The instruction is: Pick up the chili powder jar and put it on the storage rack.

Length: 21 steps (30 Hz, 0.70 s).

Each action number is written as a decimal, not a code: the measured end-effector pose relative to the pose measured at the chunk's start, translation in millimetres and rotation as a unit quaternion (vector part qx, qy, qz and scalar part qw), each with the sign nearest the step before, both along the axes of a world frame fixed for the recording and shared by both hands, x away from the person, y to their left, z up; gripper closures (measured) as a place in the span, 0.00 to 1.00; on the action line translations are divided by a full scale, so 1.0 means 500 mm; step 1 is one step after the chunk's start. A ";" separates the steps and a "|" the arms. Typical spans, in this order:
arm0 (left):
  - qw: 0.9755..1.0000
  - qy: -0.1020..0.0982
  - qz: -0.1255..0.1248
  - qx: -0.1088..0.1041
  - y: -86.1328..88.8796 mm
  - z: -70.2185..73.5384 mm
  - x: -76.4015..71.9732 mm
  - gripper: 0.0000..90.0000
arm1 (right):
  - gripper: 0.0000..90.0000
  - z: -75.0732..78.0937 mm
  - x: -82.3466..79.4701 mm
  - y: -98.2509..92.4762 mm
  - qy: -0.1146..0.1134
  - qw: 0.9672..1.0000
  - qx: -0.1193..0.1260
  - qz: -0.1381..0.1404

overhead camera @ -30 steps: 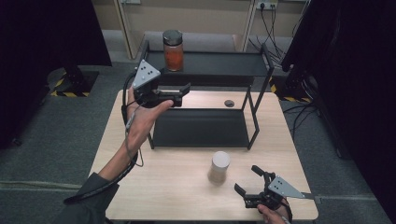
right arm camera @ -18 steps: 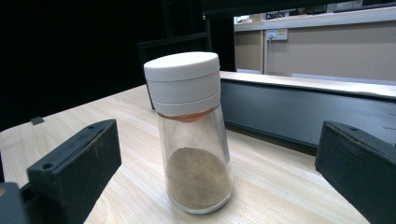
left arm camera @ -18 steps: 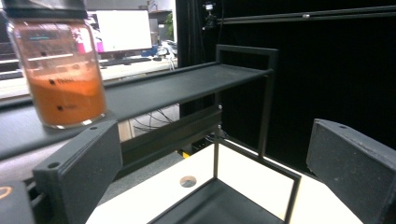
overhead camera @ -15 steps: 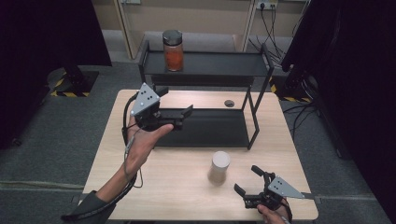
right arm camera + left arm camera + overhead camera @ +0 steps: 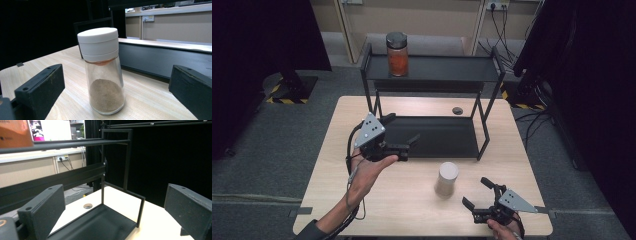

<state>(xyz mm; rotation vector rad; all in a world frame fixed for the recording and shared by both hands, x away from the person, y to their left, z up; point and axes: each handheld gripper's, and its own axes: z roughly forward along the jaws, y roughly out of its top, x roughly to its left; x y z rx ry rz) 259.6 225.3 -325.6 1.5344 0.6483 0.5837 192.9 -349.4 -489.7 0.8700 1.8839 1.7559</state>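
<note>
Right gripper (image 5: 477, 202) at 5 o'clock on the pale wooden table (image 5: 337, 150), jaws spread wide, empty, aimed at the clear glass shaker jar with white lid and brown powder (image 5: 446, 178). Jar upright just beyond the jaws at their 11 o'clock, not touched; seen centred between them (image 5: 104, 70) in the right gripper view. Left gripper (image 5: 404, 141) held above the table at 9 o'clock, jaws parted, empty, facing the black metal two-tier shelf (image 5: 439, 67). Glass jar with orange contents (image 5: 397, 54) on the top tier, 12 o'clock.
</note>
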 end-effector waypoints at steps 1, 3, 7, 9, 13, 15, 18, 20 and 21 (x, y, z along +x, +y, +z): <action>1.000 0.000 -0.001 0.000 0.000 -0.004 -0.002 0.03 | 0.01 0.000 0.000 0.000 0.001 1.000 0.000 0.000; 1.000 -0.003 -0.003 -0.001 0.000 -0.011 -0.007 0.03 | 0.01 0.000 0.000 0.001 0.000 1.000 -0.001 0.000; 1.000 -0.006 -0.008 -0.007 0.002 -0.028 -0.019 0.03 | 0.01 0.000 0.000 0.001 0.000 1.000 0.001 0.000; 1.000 -0.004 -0.010 -0.008 0.003 -0.036 -0.025 0.03 | 0.01 0.000 0.000 0.001 0.000 1.000 0.000 0.000; 1.000 -0.003 -0.014 -0.004 0.006 -0.051 -0.036 0.03 | 0.01 0.000 -0.001 0.000 -0.001 1.000 0.001 -0.001; 1.000 -0.005 -0.018 0.004 0.006 -0.058 -0.042 0.03 | 0.01 0.000 -0.001 0.000 -0.001 1.000 0.001 -0.002; 1.000 -0.001 -0.023 -0.003 0.008 -0.073 -0.052 0.03 | 0.01 0.000 -0.001 0.001 -0.001 1.000 0.001 -0.001; 1.000 -0.001 -0.027 -0.004 0.007 -0.084 -0.060 0.03 | 0.01 0.000 -0.001 0.001 -0.001 1.000 0.001 -0.001; 1.000 0.000 -0.031 -0.004 0.006 -0.089 -0.064 0.03 | 0.01 0.000 -0.001 0.001 -0.001 1.000 0.001 -0.001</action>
